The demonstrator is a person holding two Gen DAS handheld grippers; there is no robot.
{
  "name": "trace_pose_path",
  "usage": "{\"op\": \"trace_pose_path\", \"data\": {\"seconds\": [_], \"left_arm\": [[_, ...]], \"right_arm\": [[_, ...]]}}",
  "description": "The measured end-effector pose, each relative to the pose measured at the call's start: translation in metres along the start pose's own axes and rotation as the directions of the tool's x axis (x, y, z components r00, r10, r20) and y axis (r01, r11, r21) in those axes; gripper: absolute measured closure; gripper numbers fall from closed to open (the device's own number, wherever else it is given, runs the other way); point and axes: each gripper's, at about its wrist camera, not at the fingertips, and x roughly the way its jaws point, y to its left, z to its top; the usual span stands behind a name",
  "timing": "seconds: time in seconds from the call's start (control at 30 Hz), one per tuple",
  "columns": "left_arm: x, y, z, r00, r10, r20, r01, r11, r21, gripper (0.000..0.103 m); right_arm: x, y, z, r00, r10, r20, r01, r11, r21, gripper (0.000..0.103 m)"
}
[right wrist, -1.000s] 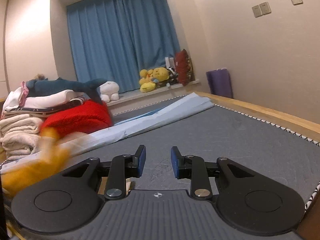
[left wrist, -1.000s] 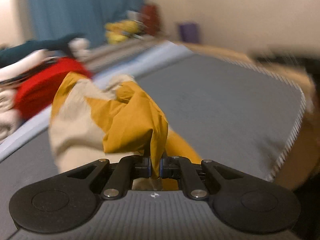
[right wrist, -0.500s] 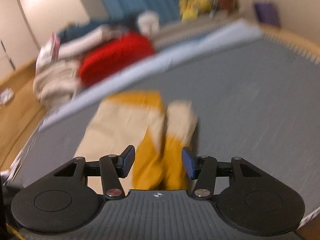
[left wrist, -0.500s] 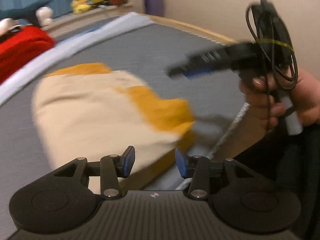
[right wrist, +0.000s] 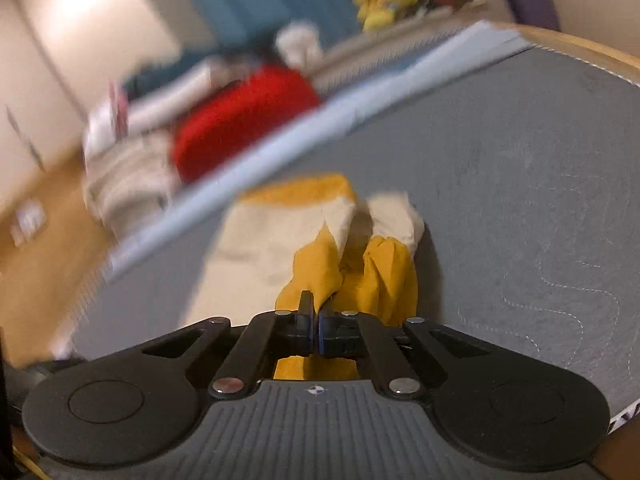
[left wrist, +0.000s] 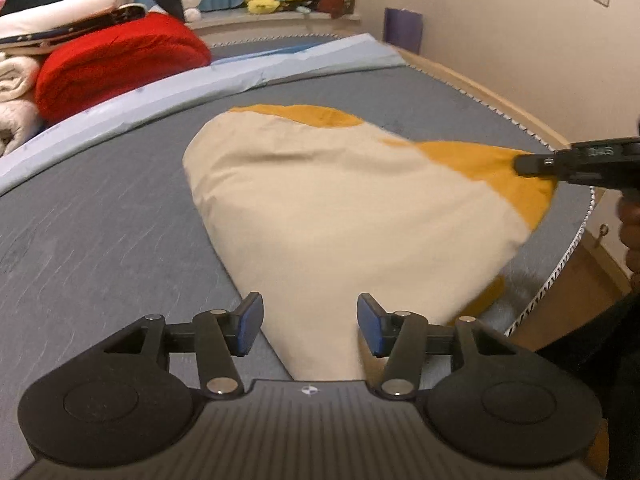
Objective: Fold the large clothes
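Judging by the garment lying loose on the mattress, I've barely begun: right gripper clenched on its yellow edge, left gripper jaws opening, nothing gripped.

- The right tongs enter the left wrist view from the right edge, which cuts off most of their body and the hand holding them
- The garment's near tip runs under the left tongs, hidden by the housing
- The right wrist view is motion-blurred: the red bundle, the folded pile and the yellow toys show as smears
- The pinched yellow cloth disappears behind the closed right tongs' fingers
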Motion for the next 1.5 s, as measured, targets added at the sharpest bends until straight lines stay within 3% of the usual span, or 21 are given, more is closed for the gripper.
{"op": "trace_pose_path", "data": {"seconds": [0.07, 0.1, 0.2, 0.3, 0.5, 0.57, 0.63, 0.7, 0.83, 0.93, 0.97, 1.07, 1.13, 1.2, 1.23, 1.27, 1.3, 1.33, 1.5], "left_arm": [[0.012, 0.007, 0.008, 0.999, -0.029, -0.014, 0.029, 1.000, 0.005, 0.045], [0.016, 0.010, 0.012, 0.998, -0.055, -0.034, 0.056, 0.998, 0.008, 0.045], [0.054, 0.006, 0.008, 0.985, -0.074, -0.158, 0.084, 0.995, 0.057, 0.043], [0.085, -0.001, -0.010, 0.965, -0.048, -0.259, 0.090, 0.984, 0.153, 0.042], [0.064, 0.009, 0.008, 0.963, -0.190, -0.191, 0.210, 0.973, 0.094, 0.043], [0.088, 0.002, -0.014, 0.953, -0.131, -0.272, 0.178, 0.972, 0.154, 0.038], [0.100, 0.000, -0.026, 0.954, -0.102, -0.281, 0.159, 0.969, 0.189, 0.032], [0.101, 0.013, -0.016, 0.942, -0.152, -0.298, 0.186, 0.978, 0.090, 0.032], [0.094, 0.034, -0.015, 0.925, -0.233, -0.299, 0.243, 0.970, -0.002, 0.032], [0.082, 0.053, -0.003, 0.949, -0.237, -0.210, 0.230, 0.971, -0.057, 0.032], [0.080, 0.062, 0.001, 0.955, -0.237, -0.176, 0.223, 0.970, -0.095, 0.032], [0.078, 0.080, 0.014, 0.973, -0.218, -0.081, 0.201, 0.963, -0.177, 0.035], [0.079, 0.080, 0.023, 0.974, -0.226, -0.026, 0.218, 0.960, -0.175, 0.038], [0.088, 0.072, 0.032, 0.973, -0.231, 0.000, 0.229, 0.964, -0.138, 0.042], [0.093, 0.067, 0.036, 0.973, -0.230, 0.004, 0.229, 0.967, -0.109, 0.043], [0.100, 0.062, 0.039, 0.975, -0.221, 0.001, 0.220, 0.972, -0.080, 0.043], [0.110, 0.059, 0.042, 0.980, -0.199, -0.005, 0.198, 0.979, -0.049, 0.043], [0.119, 0.051, 0.046, 0.985, -0.173, -0.004, 0.173, 0.984, -0.030, 0.043], [0.159, 0.071, 0.067, 0.993, -0.088, 0.075, 0.095, 0.990, -0.107, 0.042]], "right_arm": [[0.002, -0.010, -0.004, 0.996, -0.088, -0.027, 0.087, 0.996, -0.020, 0.102], [0.011, -0.020, -0.008, 0.985, -0.149, -0.086, 0.147, 0.989, -0.025, 0.102], [0.044, -0.035, -0.022, 0.932, -0.261, -0.253, 0.244, 0.965, -0.096, 0.102], [0.063, -0.035, -0.032, 0.888, -0.319, -0.331, 0.269, 0.945, -0.187, 0.102], [0.073, -0.036, -0.039, 0.852, -0.366, -0.376, 0.305, 0.928, -0.211, 0.103], [0.079, -0.039, -0.044, 0.831, -0.393, -0.393, 0.317, 0.916, -0.245, 0.103], [0.082, -0.039, -0.049, 0.809, -0.410, -0.421, 0.326, 0.909, -0.260, 0.103], [0.081, -0.036, -0.049, 0.808, -0.431, -0.401, 0.341, 0.898, -0.279, 0.103], [0.067, -0.028, -0.042, 0.840, -0.433, -0.327, 0.355, 0.894, -0.274, 0.101], [0.055, -0.020, -0.033, 0.862, -0.461, -0.211, 0.400, 0.874, -0.277, 0.094], [0.049, -0.015, -0.027, 0.881, -0.449, -0.147, 0.402, 0.875, -0.269, 0.094], [0.038, -0.002, -0.018, 0.942, -0.334, -0.024, 0.318, 0.917, -0.240, 0.094], [0.043, 0.004, -0.017, 0.965, -0.258, -0.046, 0.241, 0.942, -0.235, 0.094], [0.066, 0.001, -0.027, 0.947, -0.273, -0.169, 0.225, 0.940, -0.257, 0.094], [0.079, -0.002, -0.035, 0.920, -0.302, -0.248, 0.233, 0.933, -0.273, 0.094], [0.094, -0.009, -0.046, 0.869, -0.353, -0.348, 0.253, 0.920, -0.300, 0.095], [0.102, -0.013, -0.055, 0.828, -0.398, -0.394, 0.278, 0.903, -0.328, 0.096], [0.105, -0.015, -0.060, 0.807, -0.426, -0.409, 0.292, 0.890, -0.350, 0.098], [0.098, -0.020, -0.058, 0.827, -0.396, -0.398, 0.283, 0.907, -0.313, 0.097]]}}
